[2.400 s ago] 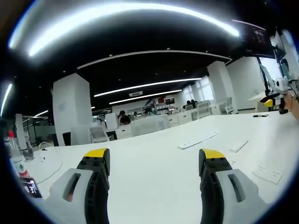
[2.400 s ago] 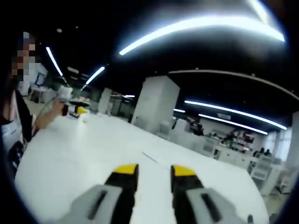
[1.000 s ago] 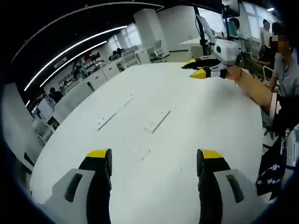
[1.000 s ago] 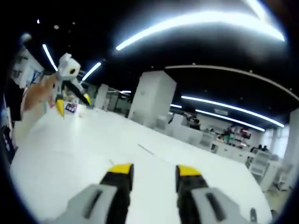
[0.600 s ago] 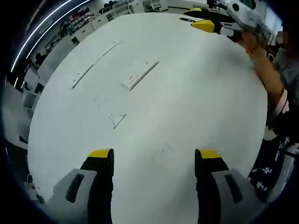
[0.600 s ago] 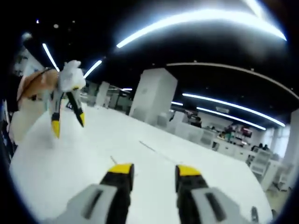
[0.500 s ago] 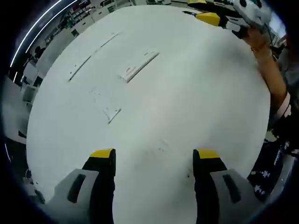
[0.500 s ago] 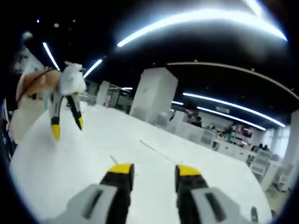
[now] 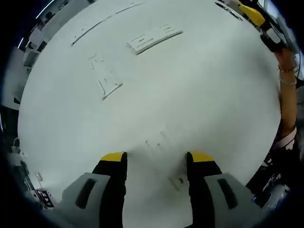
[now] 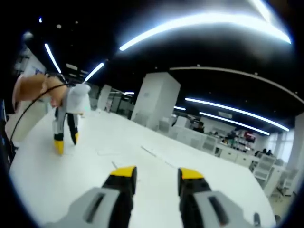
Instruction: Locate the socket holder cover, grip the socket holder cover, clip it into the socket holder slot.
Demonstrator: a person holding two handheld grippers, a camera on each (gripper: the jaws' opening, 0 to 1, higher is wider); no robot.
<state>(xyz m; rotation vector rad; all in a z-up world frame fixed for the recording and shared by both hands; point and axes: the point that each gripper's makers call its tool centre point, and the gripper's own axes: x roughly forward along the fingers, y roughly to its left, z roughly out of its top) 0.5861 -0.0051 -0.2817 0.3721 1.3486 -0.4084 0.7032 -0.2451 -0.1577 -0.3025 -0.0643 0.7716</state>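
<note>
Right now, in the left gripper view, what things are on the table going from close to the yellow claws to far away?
First a faint small clear piece just ahead of the left gripper, then a small square white plate, then a long white socket holder, then thin white strips at the far edge of the table.

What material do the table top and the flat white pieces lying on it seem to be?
The table looks like smooth matte white laminate: even colour, soft glare. The long flat piece and the small square piece look like moulded white plastic, with raised edges casting thin shadows. Neither material is certain.
</note>
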